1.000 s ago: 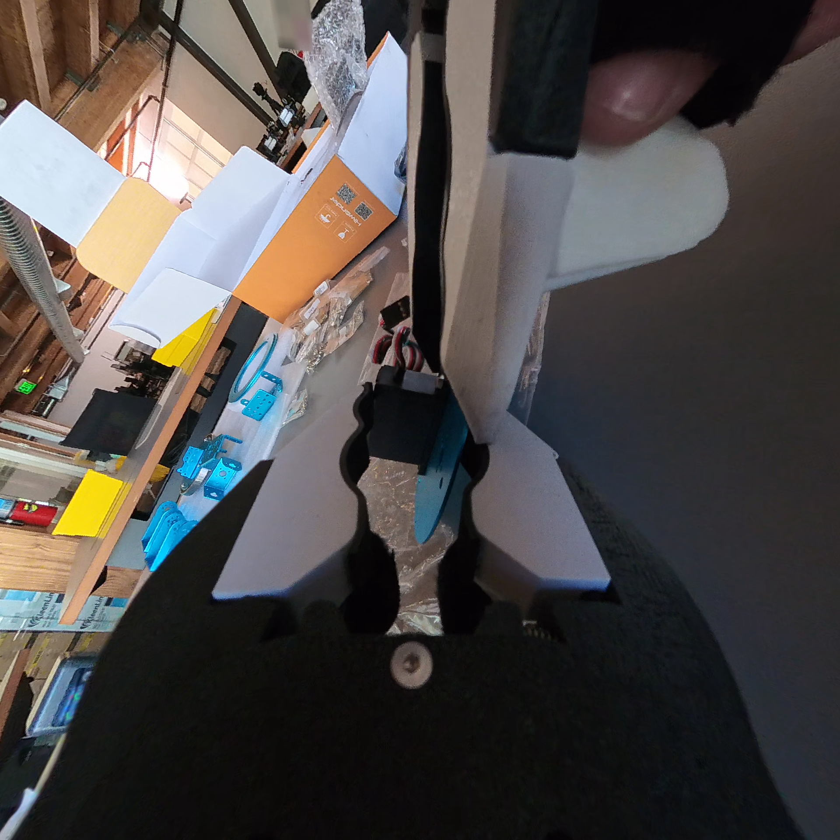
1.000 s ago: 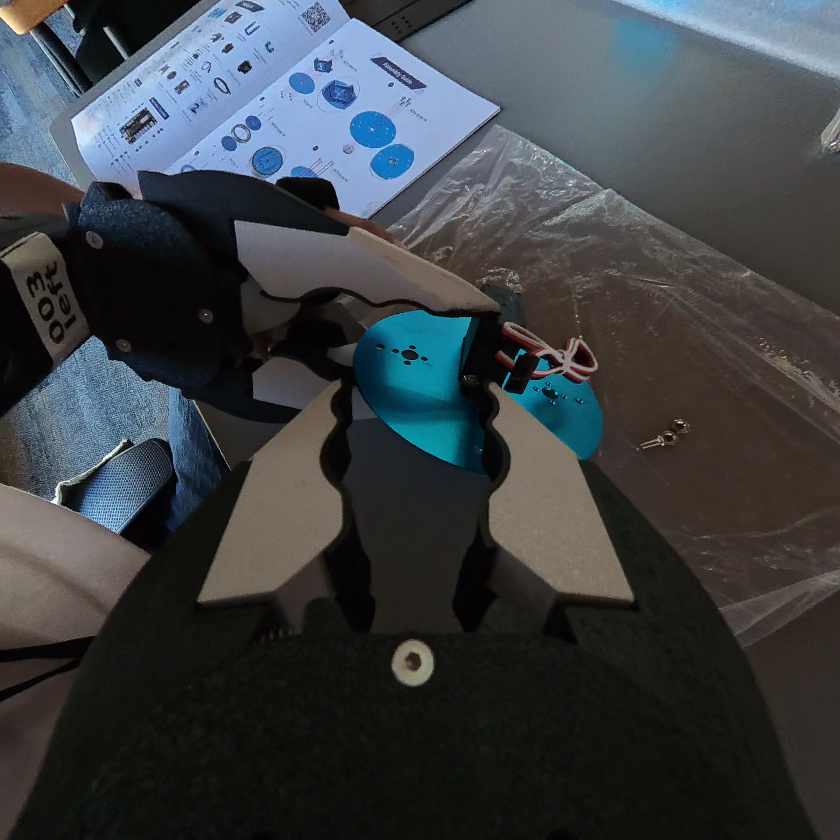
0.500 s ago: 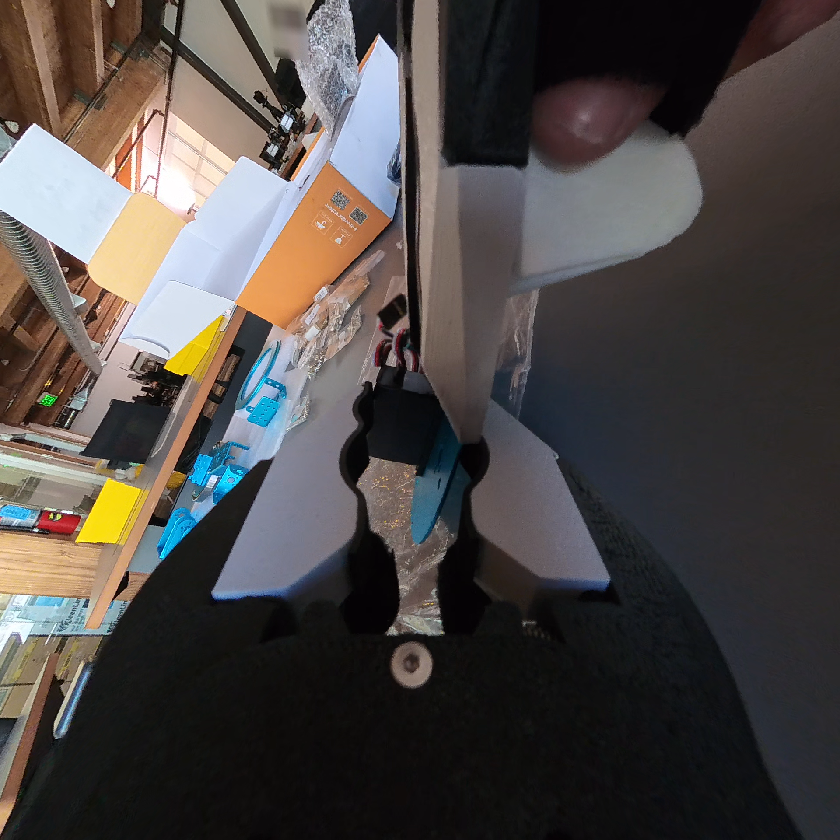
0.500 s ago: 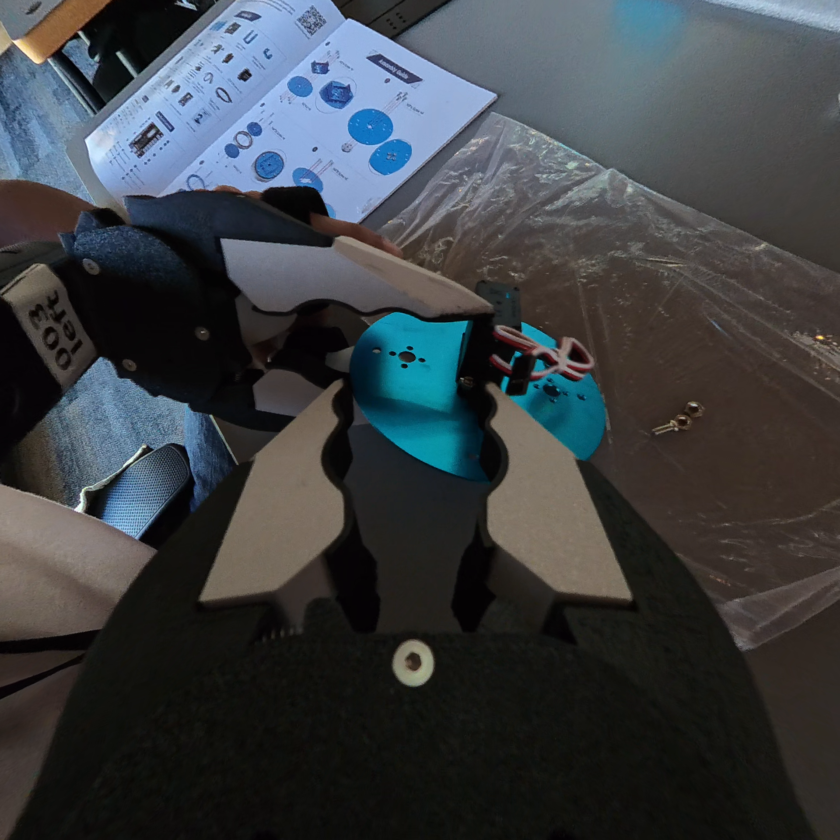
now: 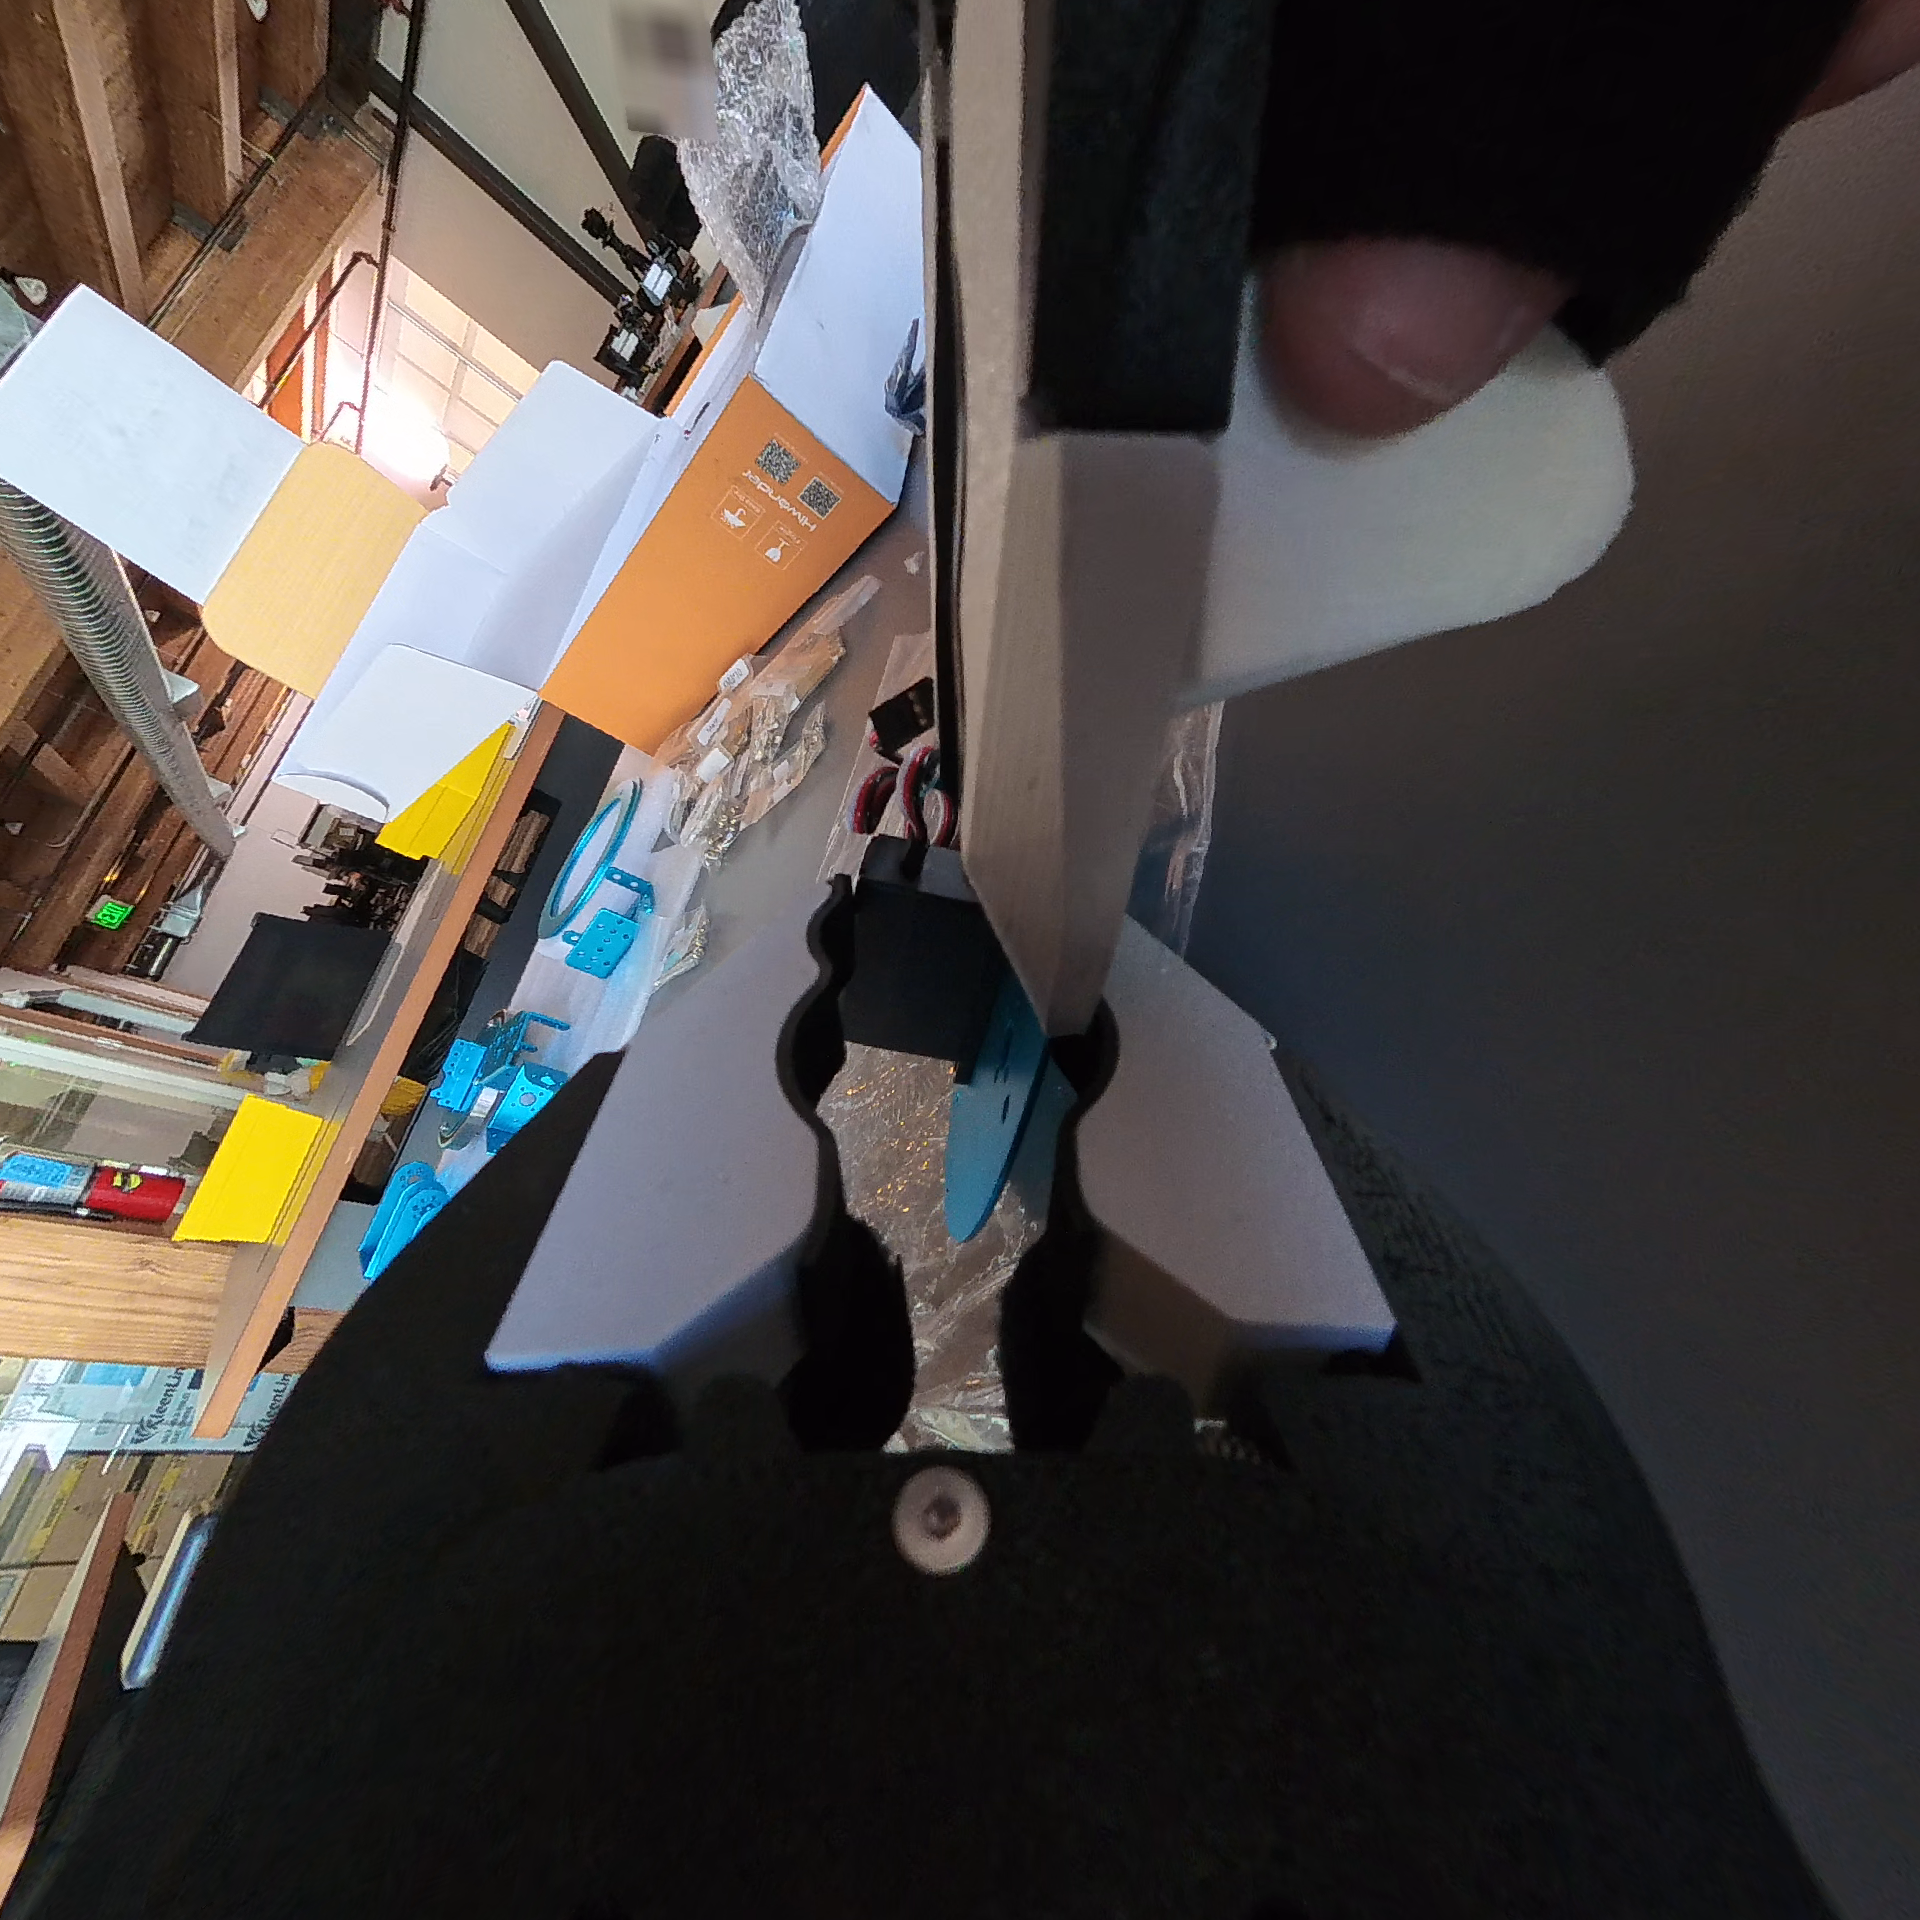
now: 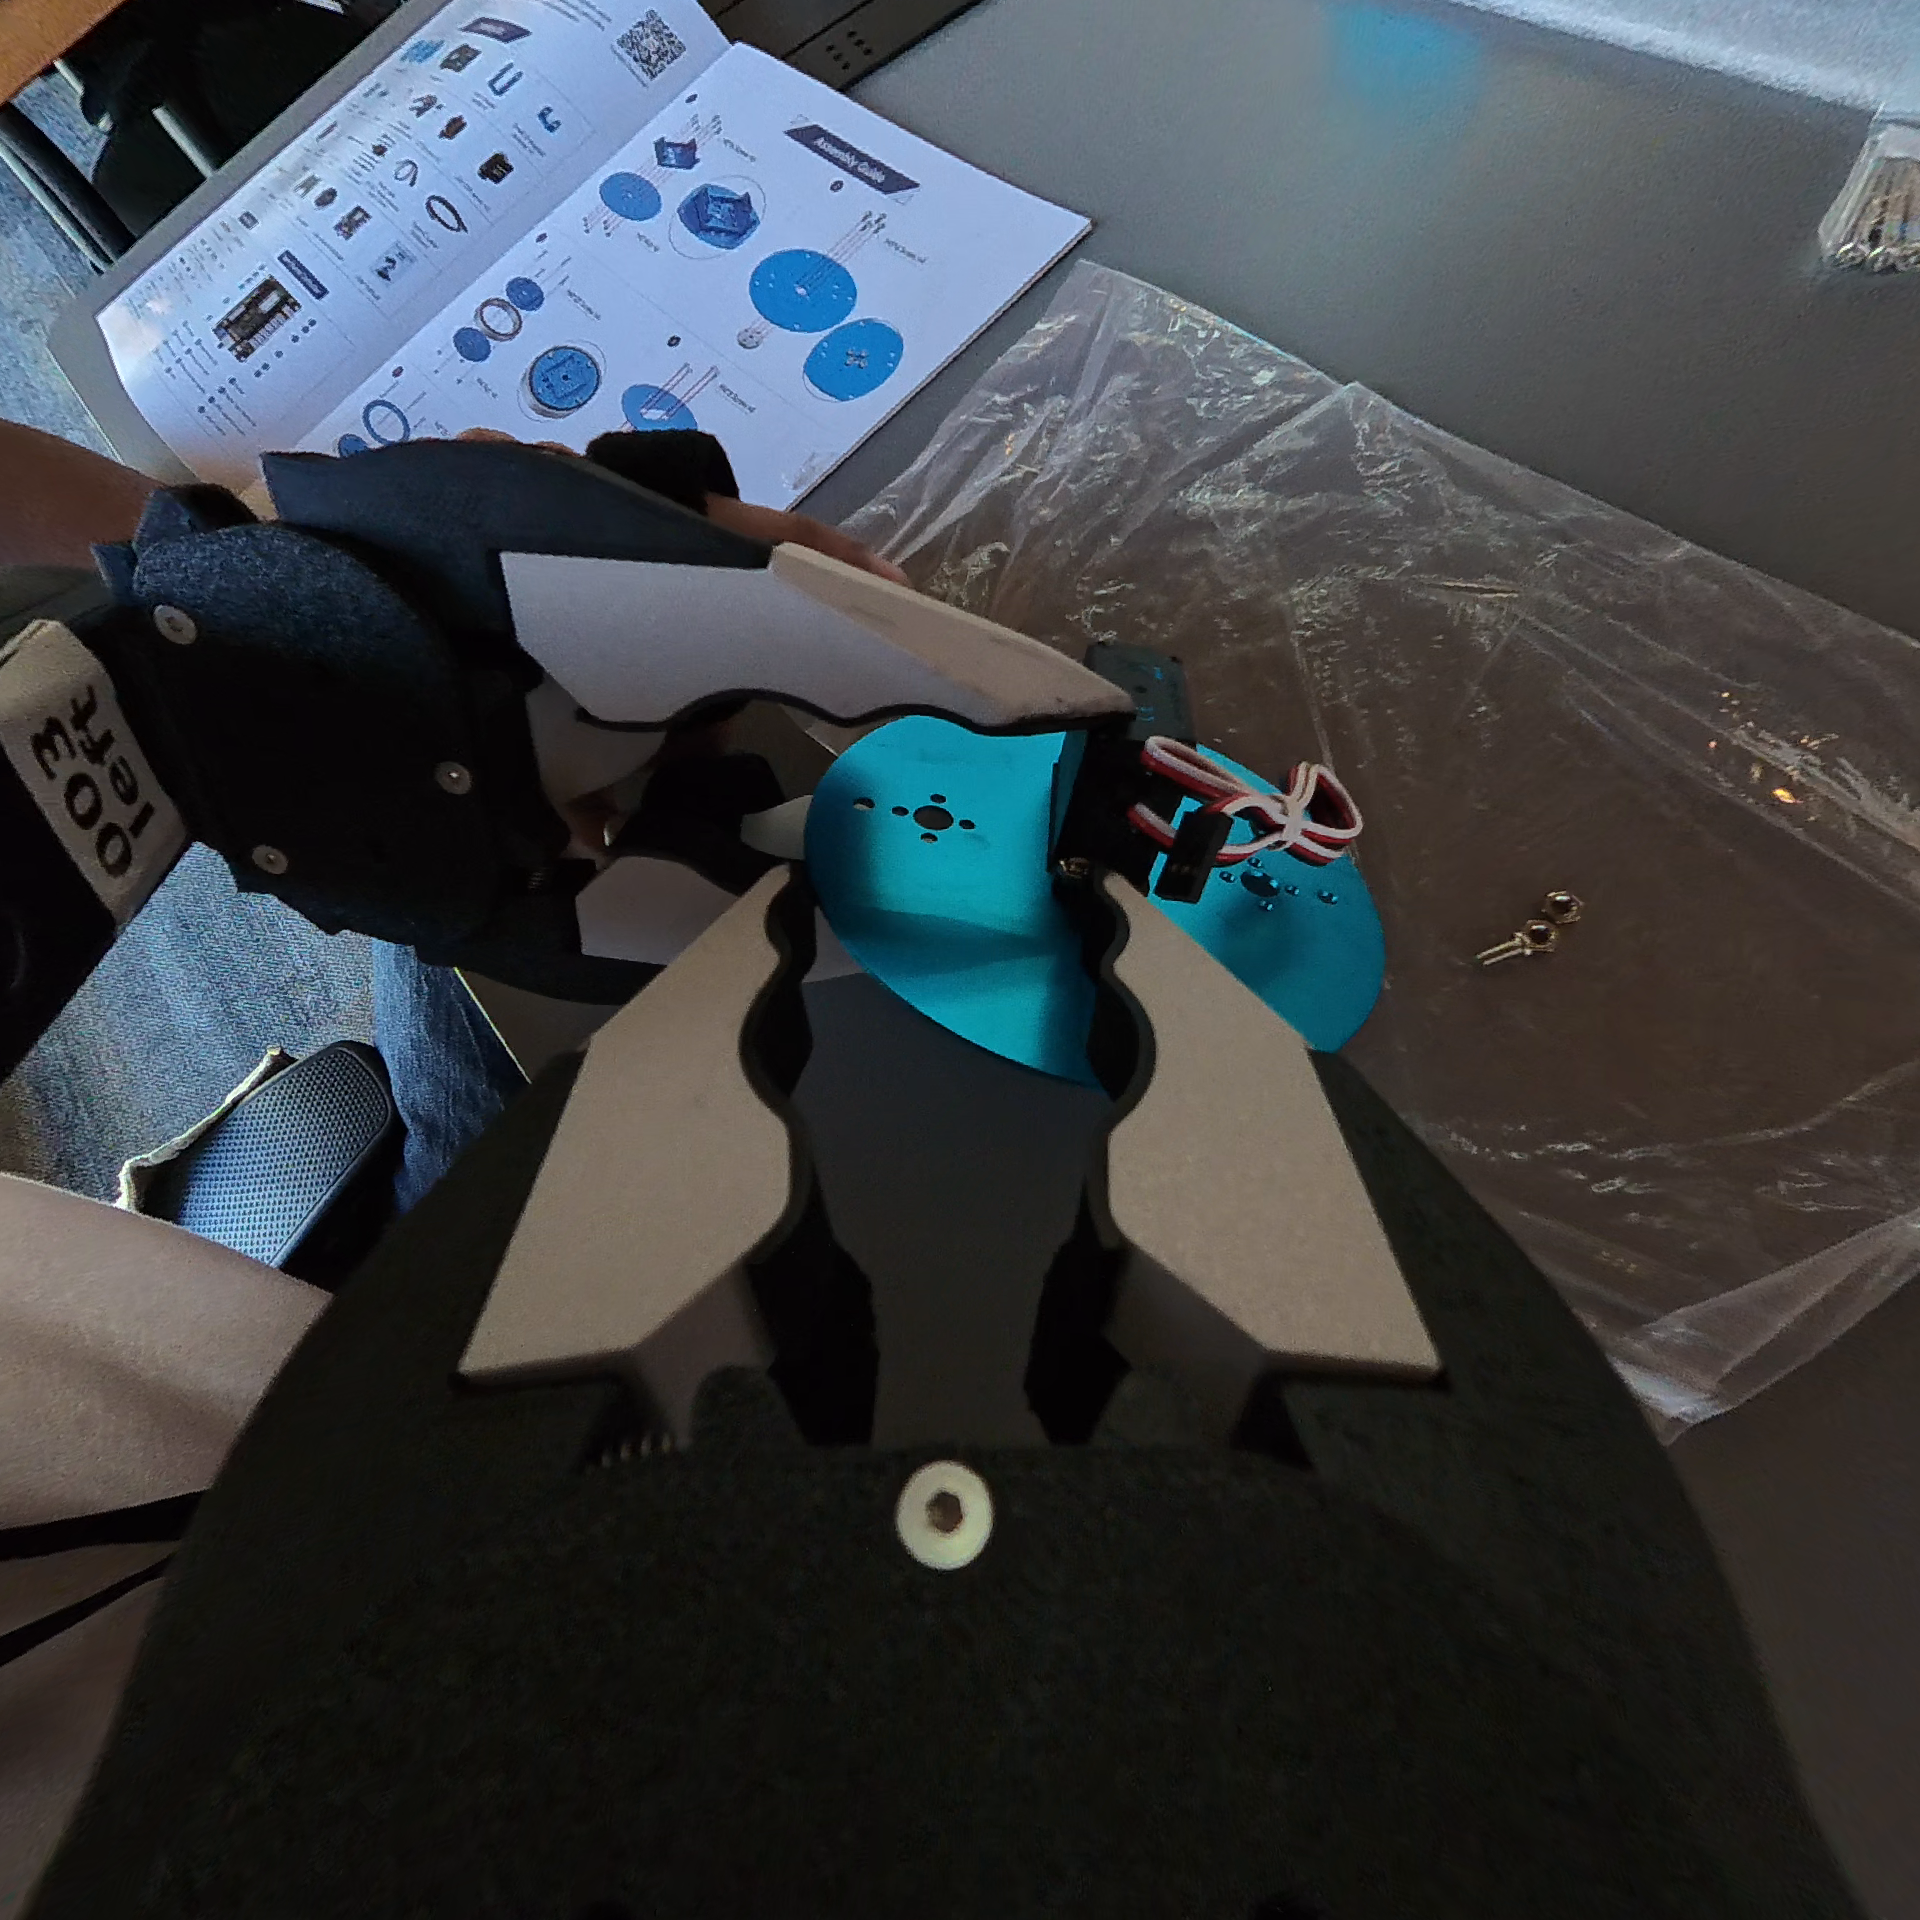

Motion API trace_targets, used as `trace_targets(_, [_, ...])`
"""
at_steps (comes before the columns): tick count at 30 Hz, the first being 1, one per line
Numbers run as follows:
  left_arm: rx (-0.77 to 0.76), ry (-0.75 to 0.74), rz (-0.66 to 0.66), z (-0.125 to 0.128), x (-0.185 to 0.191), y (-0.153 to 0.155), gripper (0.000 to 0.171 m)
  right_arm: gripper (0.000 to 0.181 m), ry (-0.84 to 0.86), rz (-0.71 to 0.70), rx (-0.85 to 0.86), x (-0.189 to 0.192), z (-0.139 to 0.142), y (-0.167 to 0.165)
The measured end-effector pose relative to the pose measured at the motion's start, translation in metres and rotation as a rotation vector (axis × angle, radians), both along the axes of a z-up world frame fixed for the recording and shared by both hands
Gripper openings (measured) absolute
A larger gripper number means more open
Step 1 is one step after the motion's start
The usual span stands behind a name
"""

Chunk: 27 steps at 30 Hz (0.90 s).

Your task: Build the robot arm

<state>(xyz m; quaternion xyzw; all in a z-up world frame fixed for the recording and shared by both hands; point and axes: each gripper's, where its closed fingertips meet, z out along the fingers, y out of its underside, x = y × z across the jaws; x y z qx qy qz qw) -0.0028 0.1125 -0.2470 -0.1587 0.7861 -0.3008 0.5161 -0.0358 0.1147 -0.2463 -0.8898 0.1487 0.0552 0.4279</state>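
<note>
Left fingers: my left gripper [image 5: 951, 1003] is clamped on a black servo [image 5: 906, 961] mounted to a blue round plate [image 5: 995, 1112]; the servo sits between the two tips, held above the bench [image 5: 1558, 1039].
Right fingers: my right gripper [image 6: 940, 914] is spread apart, one tip on each side of the blue round plate [image 6: 956, 935]; the right tip touches the plate's edge just below the servo [image 6: 1117, 790]. Whether the left tip makes contact, I cannot tell.
Servo lead: red, white and black wire bundle [image 6: 1273, 810], looped and tied, hanging off the servo with a black plug at its end.
Second disc: another blue disc [image 6: 1299, 935] lies flat on a clear plastic sheet [image 6: 1455, 644], partly behind the held plate.
Loose hardware: small screw and nut [image 6: 1532, 930] on the plastic sheet, right of the disc.
Paper: open assembly booklet [image 6: 582, 260] on the bench, beyond the left gripper [image 6: 1081, 717].
Far bench: orange and white carton [image 5: 717, 520], bagged fasteners [image 5: 748, 758], blue ring [image 5: 587, 862] and blue brackets [image 5: 499, 1091] well apart from the held part.
</note>
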Motion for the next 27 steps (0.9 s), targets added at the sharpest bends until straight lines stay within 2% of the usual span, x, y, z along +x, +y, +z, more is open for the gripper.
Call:
trace_targets(8, [0.012, -0.006, 0.005, 0.000, 0.003, 0.004, 0.037, 0.049, -0.016, 0.003, -0.016, -0.001, 0.000, -0.002])
trace_targets(9, [0.007, -0.010, -0.004, -0.001, 0.005, 0.004, 0.037, 0.033, 0.003, 0.042, 0.001, -0.008, 0.002, -0.001])
trace_targets(10, [-0.005, -0.008, -0.019, 0.000, 0.004, 0.001, 0.037, 0.001, 0.092, 0.079, 0.071, -0.022, 0.010, 0.005])
trace_targets(11, [-0.011, -0.005, -0.023, 0.000, 0.004, 0.000, 0.036, 0.000, 0.108, 0.068, 0.080, -0.022, 0.008, 0.007])
trace_targets(12, [0.000, -0.011, -0.012, 0.000, 0.005, 0.001, 0.037, 0.000, 0.048, 0.071, 0.051, -0.014, 0.006, 0.005])
trace_targets(13, [-0.008, -0.009, -0.024, 0.000, 0.004, 0.001, 0.037, 0.018, 0.016, 0.048, -0.009, -0.003, 0.005, -0.003])
trace_targets(14, [-0.026, -0.003, -0.027, 0.001, 0.003, 0.002, 0.037, 0.042, 0.072, 0.088, 0.007, -0.007, 0.014, -0.006])
trace_targets(16, [-0.043, 0.008, -0.030, 0.002, 0.003, 0.004, 0.037, 0.031, 0.187, 0.149, 0.116, -0.016, 0.043, -0.013])
trace_targets(18, [-0.070, 0.030, -0.040, 0.004, 0.004, 0.006, 0.036, 0.029, 0.004, 0.056, 0.071, 0.020, 0.048, -0.029])
trace_targets(20, [-0.113, 0.057, -0.071, 0.006, 0.005, 0.009, 0.037, 0.034, -0.179, -0.005, 0.109, 0.057, 0.064, -0.045])
trace_targets(22, [-0.149, 0.088, -0.081, 0.007, 0.006, 0.016, 0.037, 0.039, -0.312, 0.063, 0.189, 0.077, 0.074, -0.049])
trace_targets(24, [-0.219, 0.134, -0.088, 0.010, 0.008, 0.023, 0.037, 0.040, -0.383, 0.170, 0.147, 0.091, 0.059, -0.051])
trace_targets(27, [-0.329, 0.197, -0.112, 0.014, 0.012, 0.032, 0.037, 0.048, -0.350, 0.347, 0.085, 0.087, 0.023, -0.043])
